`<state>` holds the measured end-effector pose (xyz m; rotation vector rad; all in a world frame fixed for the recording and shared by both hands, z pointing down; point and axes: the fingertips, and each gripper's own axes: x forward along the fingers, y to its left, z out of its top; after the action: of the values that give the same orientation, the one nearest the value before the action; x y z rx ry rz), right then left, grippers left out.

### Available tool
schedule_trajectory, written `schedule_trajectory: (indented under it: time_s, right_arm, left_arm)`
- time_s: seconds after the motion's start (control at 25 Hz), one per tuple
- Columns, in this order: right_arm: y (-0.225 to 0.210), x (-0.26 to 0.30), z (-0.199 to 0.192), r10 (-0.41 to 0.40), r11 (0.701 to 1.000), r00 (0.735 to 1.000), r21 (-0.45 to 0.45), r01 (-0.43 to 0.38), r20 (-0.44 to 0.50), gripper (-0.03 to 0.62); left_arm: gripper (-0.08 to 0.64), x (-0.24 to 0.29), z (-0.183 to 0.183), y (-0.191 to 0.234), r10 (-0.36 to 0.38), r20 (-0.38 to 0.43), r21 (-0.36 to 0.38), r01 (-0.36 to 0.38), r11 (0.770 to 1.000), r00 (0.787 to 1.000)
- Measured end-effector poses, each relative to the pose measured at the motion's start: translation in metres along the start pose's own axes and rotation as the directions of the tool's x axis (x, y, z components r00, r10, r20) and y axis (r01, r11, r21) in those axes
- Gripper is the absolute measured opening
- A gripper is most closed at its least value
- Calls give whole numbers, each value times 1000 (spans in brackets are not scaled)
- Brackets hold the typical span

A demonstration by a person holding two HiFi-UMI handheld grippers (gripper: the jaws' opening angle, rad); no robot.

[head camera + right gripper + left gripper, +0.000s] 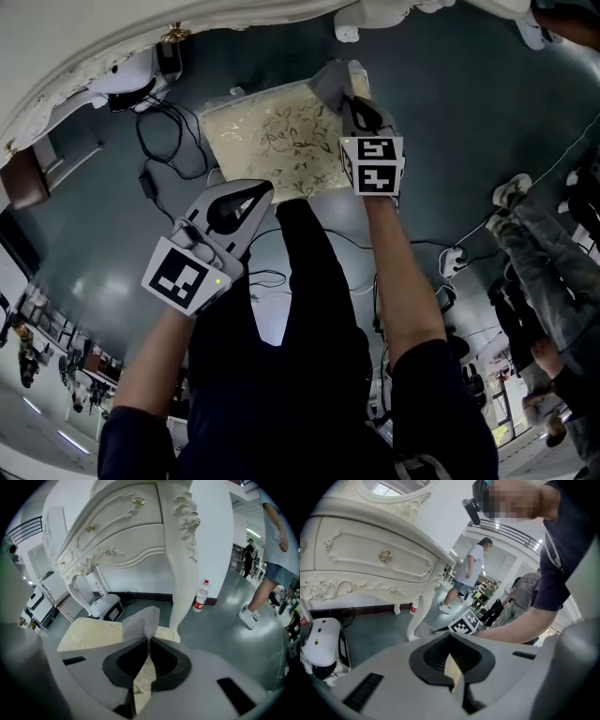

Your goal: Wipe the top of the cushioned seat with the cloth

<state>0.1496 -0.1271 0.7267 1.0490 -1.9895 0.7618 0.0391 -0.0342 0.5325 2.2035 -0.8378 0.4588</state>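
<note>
The cushioned seat (pixel 272 141) is cream with a leafy pattern and lies just ahead of me, low over the dark floor. My right gripper (pixel 349 94) is over the seat's far right corner, shut on a grey mesh cloth (pixel 335 80). In the right gripper view the cloth (pixel 139 621) sticks up out of the gripper (pixel 149 641), with the seat (pixel 86 634) beyond it. My left gripper (pixel 265 187) hangs at the seat's near edge with its jaws together and nothing in them. In the left gripper view that gripper (pixel 451 637) points toward the right gripper's marker cube (pixel 464 623).
A white carved dressing table (pixel 103 42) stands behind the seat, its leg (pixel 185 573) just past the seat's corner. A white device (pixel 105 606) and cables (pixel 159 141) lie on the floor to the left. A water bottle (pixel 201 595) stands by the wall. People (pixel 539 234) stand to the right.
</note>
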Motion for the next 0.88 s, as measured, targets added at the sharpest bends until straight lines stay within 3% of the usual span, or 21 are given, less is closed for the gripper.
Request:
schedule_trajectory:
  time_s: [0.24, 0.44, 0.64, 0.88]
  right_arm:
    - [-35, -6, -4, -56, 997, 998, 45, 56, 2, 38]
    - [-30, -12, -4, -72, 996, 997, 47, 71, 20, 38]
    - [14, -21, -2, -59, 998, 997, 15, 58, 49, 38]
    - [108, -19, -3, -13, 1000, 998, -9, 13, 62, 38]
  left_arm:
    - [6, 9, 4, -10, -3, 6, 5, 3, 1000, 1000]
    - [6, -6, -5, -11, 3, 17, 3, -3, 1000, 1000]
    - [6, -38, -18, -4, 7, 35, -4, -7, 1000, 999]
    - [6, -98, -46, 14, 15, 41, -11, -14, 1000, 999]
